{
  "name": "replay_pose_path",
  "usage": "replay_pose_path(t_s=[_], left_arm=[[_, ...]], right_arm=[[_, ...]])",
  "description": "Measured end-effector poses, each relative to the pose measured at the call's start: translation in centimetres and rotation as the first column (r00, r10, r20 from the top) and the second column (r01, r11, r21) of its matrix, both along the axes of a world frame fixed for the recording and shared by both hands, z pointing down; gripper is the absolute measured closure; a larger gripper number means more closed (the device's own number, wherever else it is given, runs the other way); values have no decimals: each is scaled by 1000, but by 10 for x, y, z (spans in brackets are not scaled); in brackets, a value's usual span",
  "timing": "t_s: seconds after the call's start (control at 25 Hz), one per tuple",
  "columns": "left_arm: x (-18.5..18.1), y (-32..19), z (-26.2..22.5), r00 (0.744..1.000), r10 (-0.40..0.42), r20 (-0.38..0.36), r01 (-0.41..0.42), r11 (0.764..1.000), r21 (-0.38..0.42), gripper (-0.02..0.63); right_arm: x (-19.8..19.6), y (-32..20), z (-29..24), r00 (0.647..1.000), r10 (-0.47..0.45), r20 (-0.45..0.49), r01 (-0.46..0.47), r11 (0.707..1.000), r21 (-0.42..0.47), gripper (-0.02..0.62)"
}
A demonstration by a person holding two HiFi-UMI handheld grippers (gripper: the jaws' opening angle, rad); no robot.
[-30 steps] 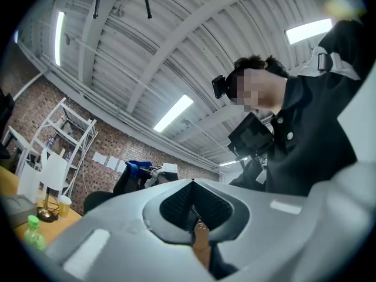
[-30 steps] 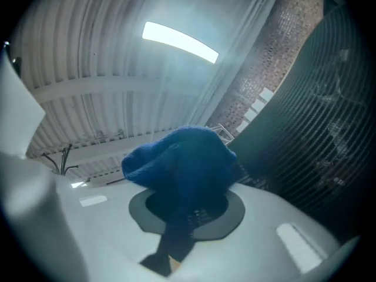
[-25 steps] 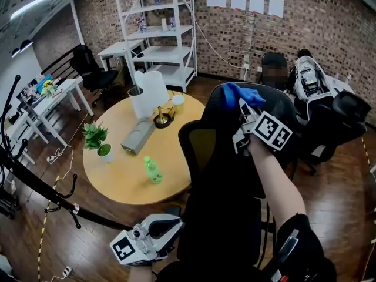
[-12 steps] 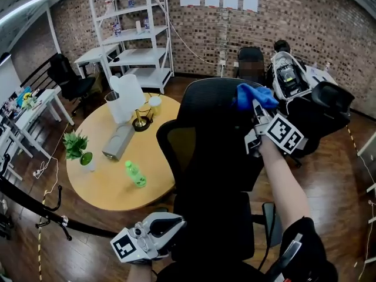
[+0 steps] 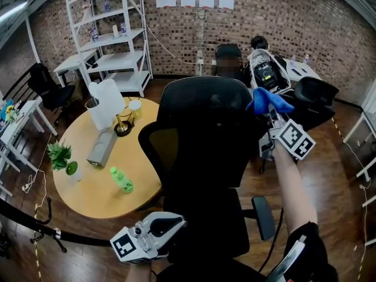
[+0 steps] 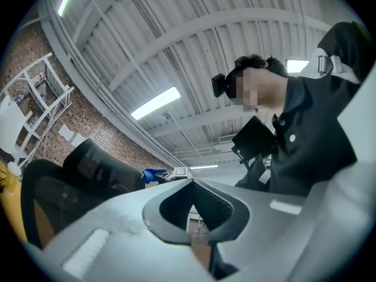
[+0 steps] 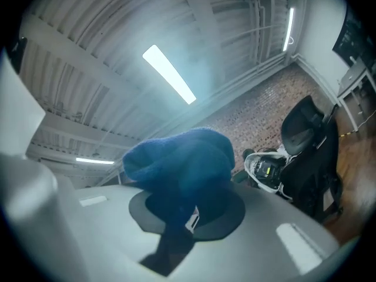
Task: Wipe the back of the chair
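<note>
Lower left of frame: our left gripper [image 5: 169, 225] idle, jaws pressed together, nothing between. Centre: black office chair back [image 5: 202, 134]. Upper right: our right gripper [image 5: 272, 114] pinching blue cloth [image 5: 267, 100] at backrest's right edge. We judge wiping under way; next, drag cloth down along backrest, keeping contact.

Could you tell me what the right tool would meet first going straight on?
Probably nothing near: past the blue cloth the right tool grips, its view shows only ceiling; depth is unclear.

Right claw [image 7: 189, 215] tips under cloth [image 7: 179, 157]
</note>
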State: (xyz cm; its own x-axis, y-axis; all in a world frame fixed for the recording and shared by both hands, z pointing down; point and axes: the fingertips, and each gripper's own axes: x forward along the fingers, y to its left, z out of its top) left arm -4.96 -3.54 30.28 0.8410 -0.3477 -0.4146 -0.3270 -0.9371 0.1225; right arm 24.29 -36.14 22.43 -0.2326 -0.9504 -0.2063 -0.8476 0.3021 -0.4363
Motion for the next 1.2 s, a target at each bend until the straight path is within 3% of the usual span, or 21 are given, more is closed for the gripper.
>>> replay_pose_path(t_s=[0.16, 0.24, 0.44, 0.6, 0.76, 0.96, 1.2], left_arm=[[1, 3, 0, 1000, 11, 1, -11, 1000, -8, 607], [-1, 4, 0, 1000, 4, 0, -4, 1000, -11, 607], [-12, 7, -1, 999, -38, 3, 38, 999, -15, 607], [-21, 11, 0, 997, -75, 6, 75, 997, -21, 607], [-26, 18, 4, 994, -111, 13, 112, 993, -33, 607], [-38, 27, 3, 985, -169, 20, 170, 985, -38, 607], [-60, 39, 7, 967, -252, 29, 253, 966, -50, 607]], right_arm=[[43, 27, -24, 982, 188, -11, -186, 978, 95, 541], [34, 32, -29, 973, 222, -67, -210, 966, 148, 541], [-61, 7, 15, 947, 72, -313, -43, 994, 99, 541], [-118, -6, 41, 917, -35, -398, 57, 997, 43, 541], [-172, -15, 65, 889, -164, -427, 169, 985, -26, 541], [-235, -14, 81, 873, -280, -399, 276, 959, -69, 541], [-292, -4, 88, 855, -355, -379, 356, 932, -70, 541]])
